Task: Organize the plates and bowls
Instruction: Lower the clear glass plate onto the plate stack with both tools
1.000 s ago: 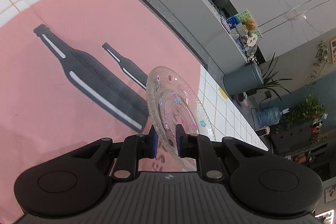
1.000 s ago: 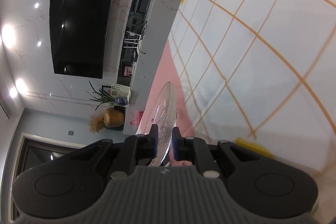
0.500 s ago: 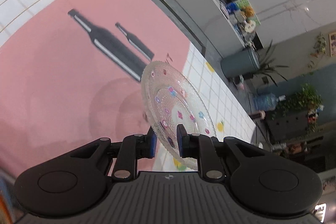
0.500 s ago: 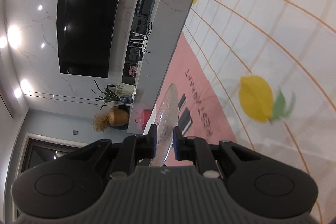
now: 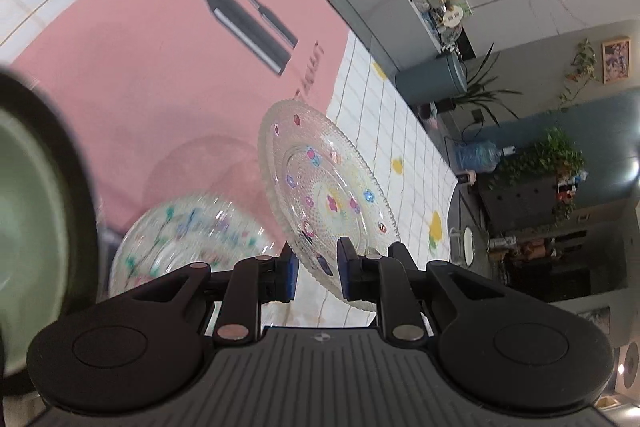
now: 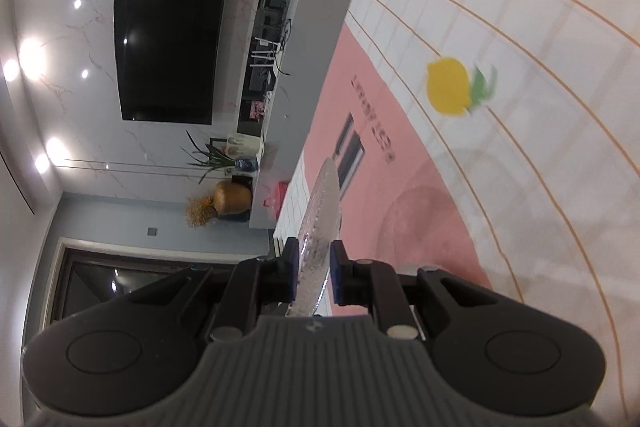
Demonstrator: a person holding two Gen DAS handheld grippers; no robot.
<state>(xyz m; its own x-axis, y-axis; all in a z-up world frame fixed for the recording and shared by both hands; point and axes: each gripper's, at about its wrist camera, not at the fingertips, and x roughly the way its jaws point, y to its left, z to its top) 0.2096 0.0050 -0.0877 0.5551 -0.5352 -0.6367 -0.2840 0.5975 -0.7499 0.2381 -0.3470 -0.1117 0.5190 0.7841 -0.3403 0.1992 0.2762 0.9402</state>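
Glass plate point(image 5: 328, 203): clear, beaded, dotted with coloured flowers, tilted above the pink mat point(image 5: 132, 67), clear of it.
Left gripper point(image 5: 316, 273): blue pads pinch that plate's near rim.
Second plate point(image 6: 324, 211): glass, seen edge-on over the mat.
Right gripper point(image 6: 314, 277): pinching its lower edge.
Floral glass dish point(image 5: 184, 247): blurred, below-left of the held plate.
Green bowl point(image 5: 28, 219): dark-rimmed, far left of the mat.

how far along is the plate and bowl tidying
Nothing looks finished yet. In hand: the left tool grips a clear flowered glass plate by its rim, lifted off the pink mat; the right tool pinches another glass plate seen edge-on. Left: both plates need setting down, perhaps with the flowered glass dish and green bowl lower left.
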